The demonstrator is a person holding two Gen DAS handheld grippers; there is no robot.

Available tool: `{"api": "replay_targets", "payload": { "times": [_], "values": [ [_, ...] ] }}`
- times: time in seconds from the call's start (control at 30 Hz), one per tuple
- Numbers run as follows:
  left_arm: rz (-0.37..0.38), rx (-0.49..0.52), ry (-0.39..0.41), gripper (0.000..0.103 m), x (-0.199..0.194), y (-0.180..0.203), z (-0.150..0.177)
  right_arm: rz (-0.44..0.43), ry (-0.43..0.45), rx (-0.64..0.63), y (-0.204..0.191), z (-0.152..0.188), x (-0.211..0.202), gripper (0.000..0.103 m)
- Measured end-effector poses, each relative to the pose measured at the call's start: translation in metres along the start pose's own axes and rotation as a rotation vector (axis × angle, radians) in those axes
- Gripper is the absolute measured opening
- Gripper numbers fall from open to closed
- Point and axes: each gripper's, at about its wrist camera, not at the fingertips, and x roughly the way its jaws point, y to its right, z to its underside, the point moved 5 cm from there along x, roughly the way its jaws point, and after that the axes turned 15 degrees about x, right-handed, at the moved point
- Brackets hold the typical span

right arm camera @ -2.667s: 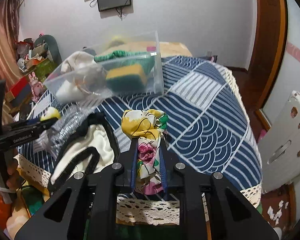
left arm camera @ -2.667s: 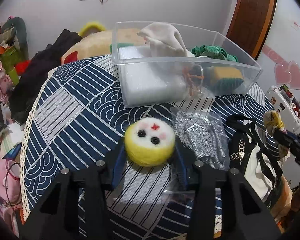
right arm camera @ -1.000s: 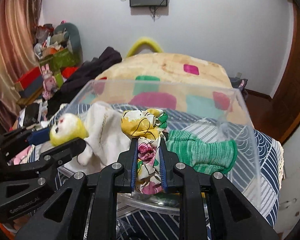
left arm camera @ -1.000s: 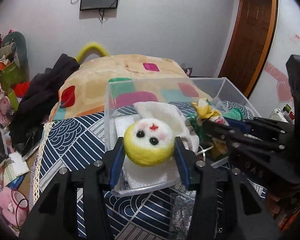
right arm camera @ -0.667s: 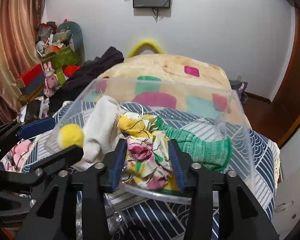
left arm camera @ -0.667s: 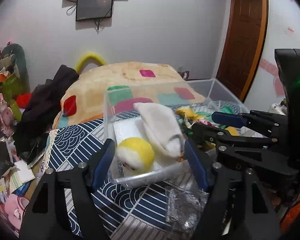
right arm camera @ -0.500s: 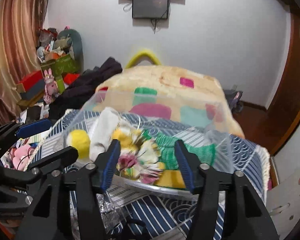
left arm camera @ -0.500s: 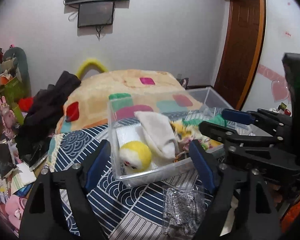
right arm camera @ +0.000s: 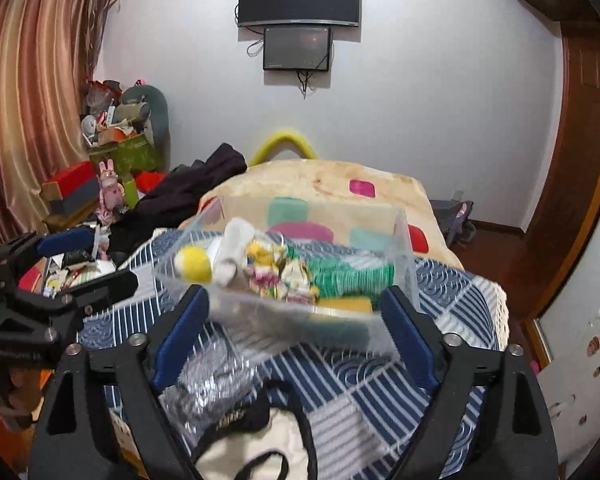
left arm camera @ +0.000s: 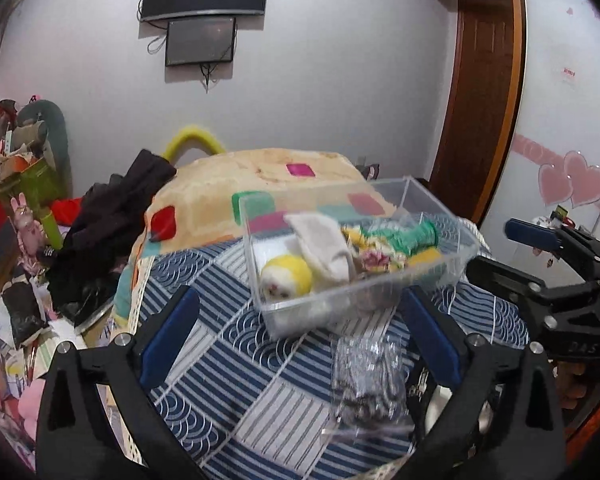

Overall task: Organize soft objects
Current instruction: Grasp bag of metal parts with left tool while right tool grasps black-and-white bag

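Note:
A clear plastic bin stands on the blue patterned bedspread. Inside lie a yellow felt ball with a face, a white sock, a floral cloth, a green knit piece and a yellow sponge. The bin also shows in the right wrist view, with the ball and floral cloth in it. My left gripper is open and empty, short of the bin. My right gripper is open and empty, also short of the bin.
A crinkly silver plastic bag and a black-trimmed white bag lie on the bedspread in front of the bin. Dark clothes are heaped at the left. A cluttered floor lies left of the bed; a wooden door stands right.
Both grippers opened and dropped the yellow felt ball and the floral cloth into the bin, then drew back from it.

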Motion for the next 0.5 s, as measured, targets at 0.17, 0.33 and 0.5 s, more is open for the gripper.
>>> {"api": "replay_targets", "payload": {
  "times": [0.17,0.33,0.5],
  "values": [
    [0.000,0.009,-0.052,0.102,0.002,0.003,0.024,0.039,-0.035,-0.019,-0.002,0.034,0.001,0.093],
    [0.006,0.027,-0.132,0.102,0.007,0.008,0.054,0.043,-0.136,-0.006,-0.001,0.075,0.010,0.093],
    [0.016,0.040,-0.197,0.102,0.009,0.018,0.082,0.052,-0.207,0.017,0.004,0.095,0.018,0.093]
  ]
}}
